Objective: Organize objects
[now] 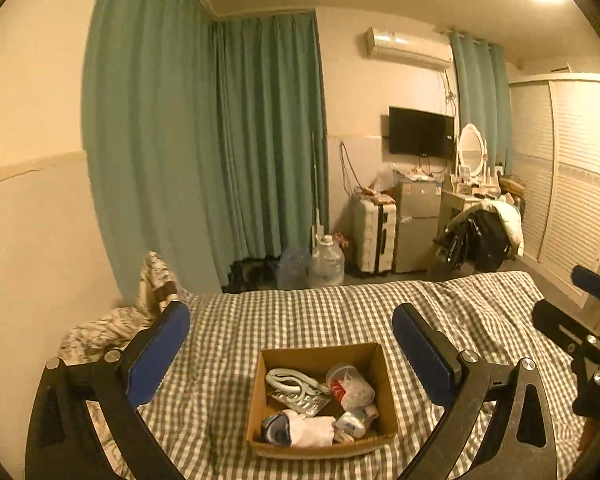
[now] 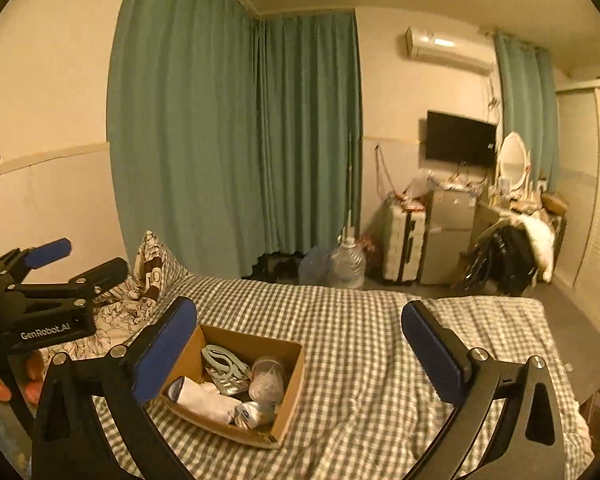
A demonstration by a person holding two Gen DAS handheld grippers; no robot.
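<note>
Grippers hover above the bed, both pointing forward and slightly down. The left gripper has its jaws spread wide, nothing between them; the right gripper is likewise wide apart and empty. The cardboard box sits on the checked bedspread, centred below the left gripper and under the right gripper's left finger. Inside lie a pale cable, a blister pack, a white sock and a crumpled plastic cup. Farther off stand water jugs, a suitcase and green curtains.
</note>
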